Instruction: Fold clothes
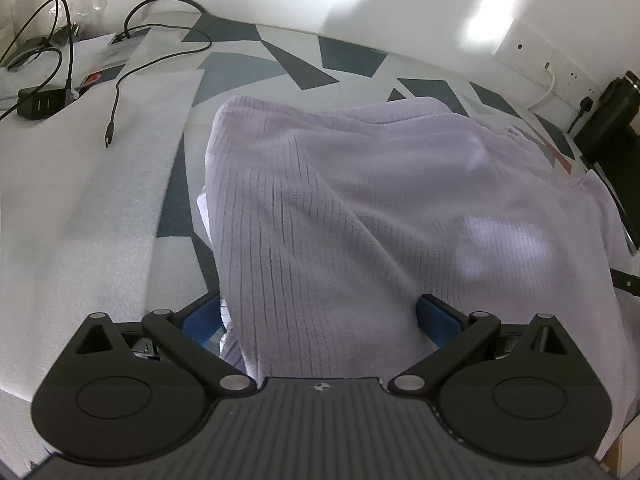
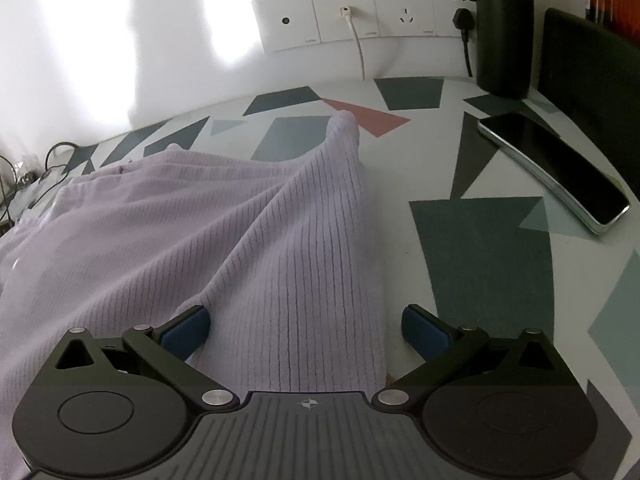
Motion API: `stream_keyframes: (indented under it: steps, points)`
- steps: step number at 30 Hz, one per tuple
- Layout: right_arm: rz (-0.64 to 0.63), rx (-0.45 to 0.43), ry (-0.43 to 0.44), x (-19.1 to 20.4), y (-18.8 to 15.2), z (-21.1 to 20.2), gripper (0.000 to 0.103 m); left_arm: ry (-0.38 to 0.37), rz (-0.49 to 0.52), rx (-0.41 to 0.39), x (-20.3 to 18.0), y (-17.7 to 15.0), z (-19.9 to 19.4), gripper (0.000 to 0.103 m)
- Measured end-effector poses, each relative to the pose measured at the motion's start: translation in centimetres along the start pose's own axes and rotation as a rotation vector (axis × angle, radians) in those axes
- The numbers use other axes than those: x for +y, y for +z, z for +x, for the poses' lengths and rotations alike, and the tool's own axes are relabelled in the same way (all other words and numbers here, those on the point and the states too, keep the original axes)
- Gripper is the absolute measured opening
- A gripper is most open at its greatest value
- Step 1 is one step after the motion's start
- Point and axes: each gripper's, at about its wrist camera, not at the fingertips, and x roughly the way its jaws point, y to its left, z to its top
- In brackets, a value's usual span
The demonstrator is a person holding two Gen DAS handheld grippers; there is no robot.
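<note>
Now lilac garment (image 1: 360, 208) between both tools' spread fingers

Lilac ribbed garment (image 1: 360, 208) (claw pads (image 2: 186, 330) blue) on grey-patterned tabletop (image 2: 480, 248).

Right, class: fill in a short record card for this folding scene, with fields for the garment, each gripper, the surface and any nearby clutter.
garment: lilac ribbed garment, rumpled, lying on the table
left gripper: jaws open, cloth lying between the blue pads
right gripper: jaws open, cloth between the pads
surface: table with a geometric-patterned cover
right-side clutter: phone, dark bottle, wall sockets
left-side clutter: loose black cable, black charger, white foam sheet
</note>
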Motion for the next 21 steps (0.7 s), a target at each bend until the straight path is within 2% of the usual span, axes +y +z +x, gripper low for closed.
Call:
stream_keyframes:
  steps: [18, 21]
  points:
    - [-0.013, -0.032, -0.017, 0.31, -0.55, -0.08, 0.102, 0.028, 0.004, -0.015, -0.40, -0.37, 0.12, 0.103]
    - [-0.013, -0.021, -0.019, 0.38, -0.38, -0.04, 0.102, 0.055, 0.015, -0.004, -0.94, -0.24, 0.35, 0.103]
